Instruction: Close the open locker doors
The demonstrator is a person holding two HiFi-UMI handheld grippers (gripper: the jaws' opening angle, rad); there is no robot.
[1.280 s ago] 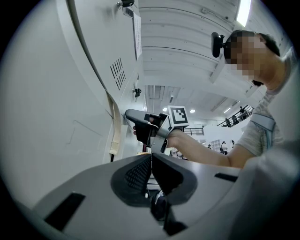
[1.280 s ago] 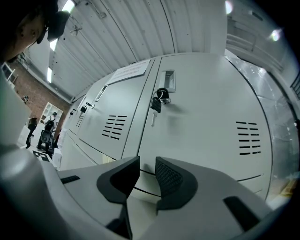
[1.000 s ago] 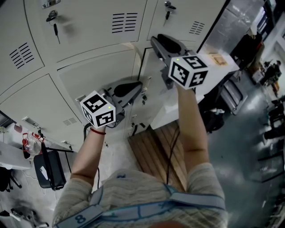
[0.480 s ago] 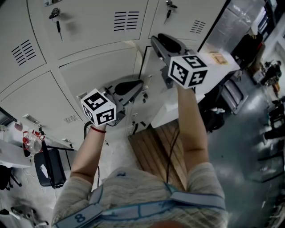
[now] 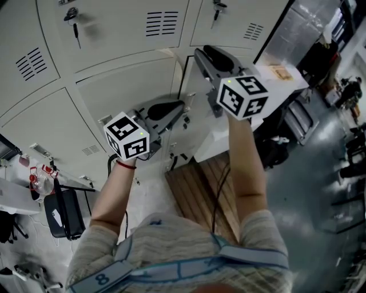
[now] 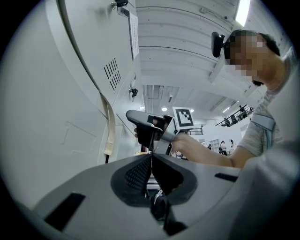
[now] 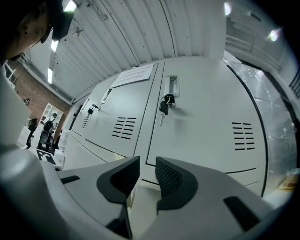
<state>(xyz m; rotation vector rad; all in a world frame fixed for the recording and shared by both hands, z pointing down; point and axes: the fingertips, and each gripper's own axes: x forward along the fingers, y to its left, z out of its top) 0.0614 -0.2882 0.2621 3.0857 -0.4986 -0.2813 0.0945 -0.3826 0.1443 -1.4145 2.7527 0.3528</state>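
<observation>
Pointing at lockers, right tool stands parted.

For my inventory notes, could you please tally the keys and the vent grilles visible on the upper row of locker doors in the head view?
Keys: 2
Vent grilles: 3
Total: 5

head view steeply down at the lockers — each gripper view along its jaws, the right toward them too
</observation>
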